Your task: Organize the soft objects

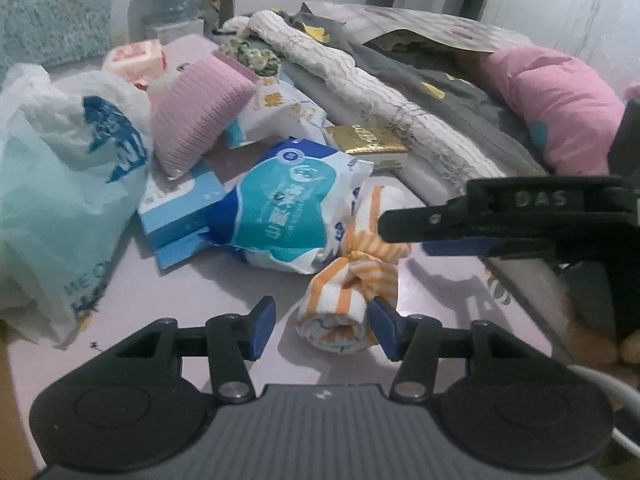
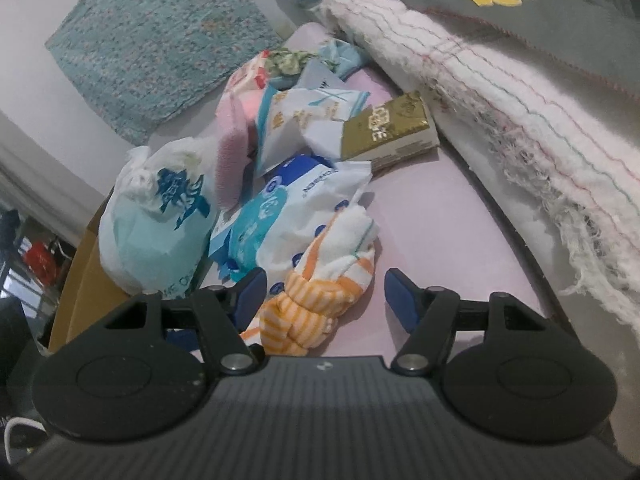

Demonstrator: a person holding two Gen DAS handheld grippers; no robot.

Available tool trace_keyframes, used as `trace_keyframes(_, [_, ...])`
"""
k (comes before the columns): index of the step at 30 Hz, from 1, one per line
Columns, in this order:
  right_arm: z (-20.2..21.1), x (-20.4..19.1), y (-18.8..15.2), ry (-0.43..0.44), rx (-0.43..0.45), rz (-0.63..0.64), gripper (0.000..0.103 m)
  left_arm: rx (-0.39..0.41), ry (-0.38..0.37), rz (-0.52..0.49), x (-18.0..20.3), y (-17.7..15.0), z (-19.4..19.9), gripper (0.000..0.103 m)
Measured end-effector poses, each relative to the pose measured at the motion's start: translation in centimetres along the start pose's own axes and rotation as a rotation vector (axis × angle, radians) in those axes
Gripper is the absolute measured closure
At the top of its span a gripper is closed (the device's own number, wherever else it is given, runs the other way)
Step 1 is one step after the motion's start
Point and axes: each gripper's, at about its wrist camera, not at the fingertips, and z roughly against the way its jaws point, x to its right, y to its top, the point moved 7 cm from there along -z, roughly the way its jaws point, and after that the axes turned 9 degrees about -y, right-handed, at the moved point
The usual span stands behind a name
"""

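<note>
Both claws at the knotted towel

The left gripper [image 1: 322, 326] and right gripper [image 2: 325, 294] (both spread wide, grasping nothing) flank the orange-striped towel [image 1: 352, 280].

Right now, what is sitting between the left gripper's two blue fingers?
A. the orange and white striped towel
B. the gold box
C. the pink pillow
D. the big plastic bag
A: the orange and white striped towel, knotted in the middle, has its rolled end between the open left gripper fingers.
</note>
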Motion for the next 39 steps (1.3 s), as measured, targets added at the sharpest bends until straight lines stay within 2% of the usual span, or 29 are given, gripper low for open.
trace_keyframes(2, [-0.6, 0.0, 0.1, 0.000, -0.018, -0.001, 0.051, -0.009, -0.013, 0.006, 0.1, 0.1, -0.4, 0.056])
trace_keyframes(5, [-1.7, -0.3, 0.0, -0.015, -0.033, 0.025, 0.058, -0.033, -0.035, 0.014, 0.4, 0.1, -0.7, 0.063])
trace_keyframes(7, [-2.1, -0.5, -0.1, -0.009, -0.040, 0.038, 0.059, -0.040, -0.029, 0.016, 0.5, 0.0, -0.7, 0.063])
trace_keyframes(18, [-1.5, -1.7, -1.1, -0.005, -0.077, 0.143, 0.061, -0.087, -0.020, 0.023, 1.4, -1.5, 0.2, 0.064])
trace_keyframes(24, [-1.0, -2.2, -2.6, 0.019, -0.116, 0.169, 0.061, -0.123, -0.062, 0.043, 2.1, -3.3, 1.3, 0.064])
trace_keyframes(30, [-1.0, -4.3, -4.5, 0.038, -0.176, 0.276, 0.060, -0.133, -0.101, 0.060, 2.6, -5.6, 3.2, 0.059])
trace_keyframes(34, [-1.2, -5.3, -5.1, 0.060, -0.202, 0.334, 0.059, -0.088, -0.114, 0.095, 1.6, -5.4, 5.3, 0.054])
trace_keyframes(39, [-1.3, -5.8, -5.3, 0.093, -0.232, 0.369, 0.059, -0.061, -0.058, 0.056, 1.1, -3.9, 5.5, 0.045])
